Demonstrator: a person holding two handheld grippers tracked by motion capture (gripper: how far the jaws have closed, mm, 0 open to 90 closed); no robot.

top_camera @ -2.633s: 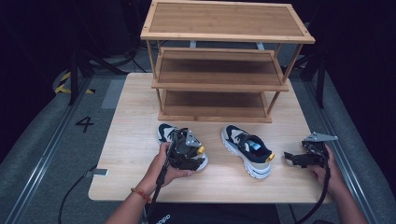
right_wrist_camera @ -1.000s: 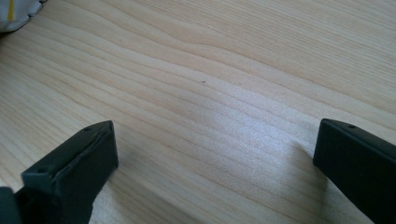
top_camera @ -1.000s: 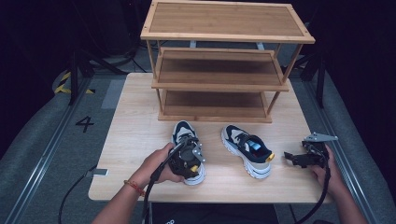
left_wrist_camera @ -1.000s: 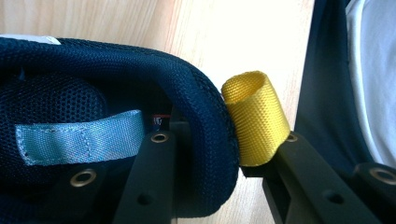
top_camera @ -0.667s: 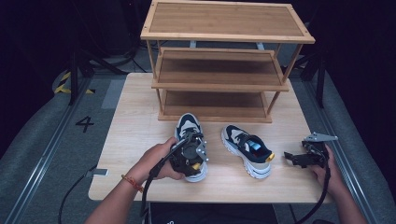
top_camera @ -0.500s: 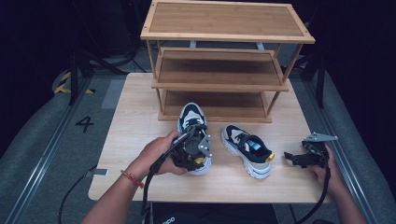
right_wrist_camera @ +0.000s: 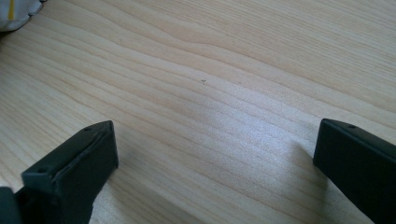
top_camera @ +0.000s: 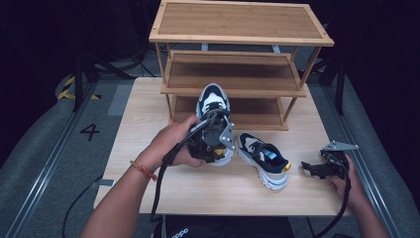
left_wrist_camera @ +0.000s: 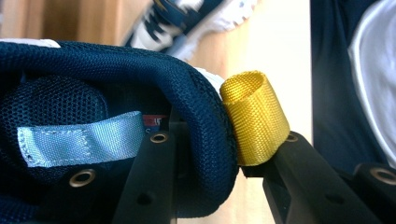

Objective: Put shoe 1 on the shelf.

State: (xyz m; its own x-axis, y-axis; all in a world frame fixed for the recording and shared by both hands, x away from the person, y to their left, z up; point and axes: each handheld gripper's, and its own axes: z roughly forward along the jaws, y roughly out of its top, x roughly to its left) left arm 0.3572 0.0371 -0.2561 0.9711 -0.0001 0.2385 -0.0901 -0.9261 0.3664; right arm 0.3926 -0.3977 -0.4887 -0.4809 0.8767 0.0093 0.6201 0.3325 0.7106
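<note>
My left gripper is shut on the heel collar of a navy, white and beige sneaker, which is lifted with its toe pointing toward the wooden shoe rack. In the left gripper view the jaws pinch the navy mesh heel next to its yellow pull loop. The second sneaker lies on the table to the right. At the table's right edge my right gripper stands open, its jaws spread wide over bare wood.
The rack has three slatted shelves and stands at the back of the table. Grey floor with a "4" mark lies to the left. A person's dark trousers and white shoe show beyond the table edge.
My left gripper has lifted the sneaker off the table, turned it toe-forward and carried it toward the rack. The right gripper and second sneaker have stayed put.
</note>
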